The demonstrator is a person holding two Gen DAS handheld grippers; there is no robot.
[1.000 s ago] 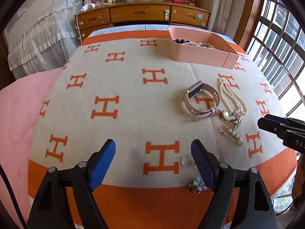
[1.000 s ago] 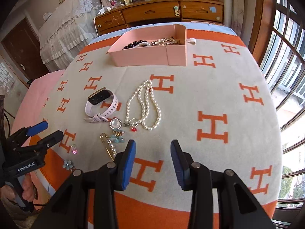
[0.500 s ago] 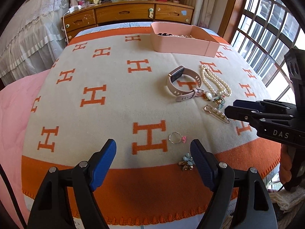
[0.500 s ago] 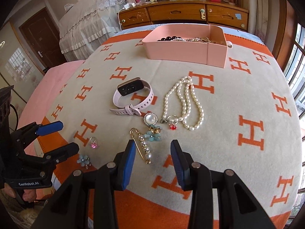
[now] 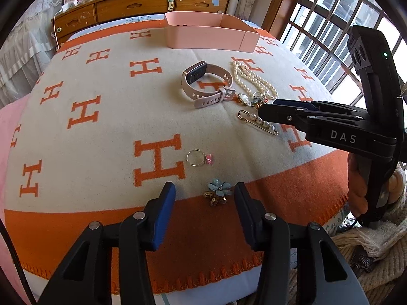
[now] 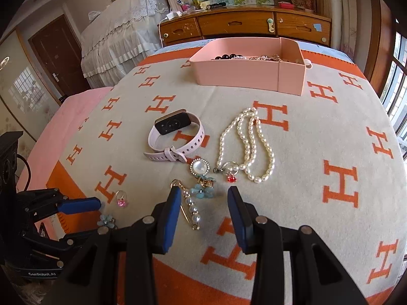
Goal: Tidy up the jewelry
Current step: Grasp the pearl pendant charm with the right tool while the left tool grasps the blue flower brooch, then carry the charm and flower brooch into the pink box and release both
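— Reading anything on the rigs?
— "DAS" in white on the side of the right gripper point(image 5: 264, 109); "GenRobot.AI" on the body of the left gripper point(image 6: 84, 218). Orange "H" letters repeat across the blanket point(image 5: 101, 132).
— Jaws?
— Left gripper's have just been closing, still apart, with the blue flower brooch point(image 5: 217, 192) on the blanket between the tips, untouched. Right gripper's stand partly apart, empty, above the pearl pin point(image 6: 190, 208) and blue flower charm point(image 6: 203, 189).
— And the jewelry?
— Loose on the blanket: pink watch point(image 6: 175, 137), pearl necklace point(image 6: 249, 145), pink-stone ring point(image 5: 199, 157). The pink box point(image 6: 249, 76) at the far side already holds dark beads and chains.
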